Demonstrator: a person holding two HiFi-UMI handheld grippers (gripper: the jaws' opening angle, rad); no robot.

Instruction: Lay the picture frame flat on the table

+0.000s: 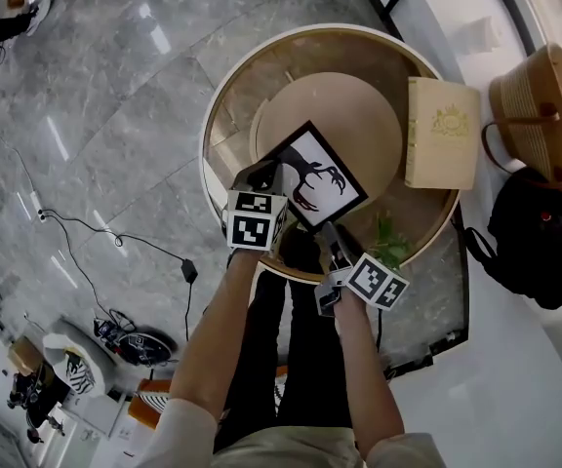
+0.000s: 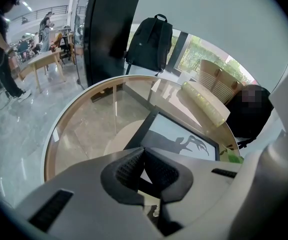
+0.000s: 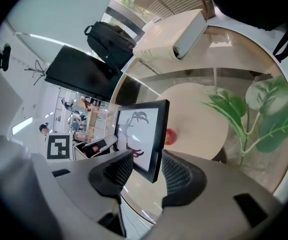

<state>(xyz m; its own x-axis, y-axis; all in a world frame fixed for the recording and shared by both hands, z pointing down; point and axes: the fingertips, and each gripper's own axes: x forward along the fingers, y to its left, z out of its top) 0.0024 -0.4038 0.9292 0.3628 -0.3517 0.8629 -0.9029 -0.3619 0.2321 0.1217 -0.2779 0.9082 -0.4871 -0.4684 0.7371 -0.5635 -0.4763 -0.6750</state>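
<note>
The picture frame (image 1: 312,174) is black-edged with a white picture of a dark figure. It stands slanted over the round glass table (image 1: 224,96), and whether its lower edge touches the glass I cannot tell. My left gripper (image 1: 266,175) is shut on the frame's left corner. In the left gripper view the pads (image 2: 129,168) pinch the frame (image 2: 184,140) at its near edge. My right gripper (image 1: 328,234) is open at the frame's lower right corner. In the right gripper view that corner of the frame (image 3: 141,134) hangs between the spread fingers (image 3: 116,171) without touching them.
A cream box (image 1: 441,133) lies on the table's right side, and green leaves (image 1: 390,242) sit near the front rim. On the floor to the right stand a wicker basket (image 1: 544,115) and a black backpack (image 1: 540,242). Cables (image 1: 115,242) run across the floor at left.
</note>
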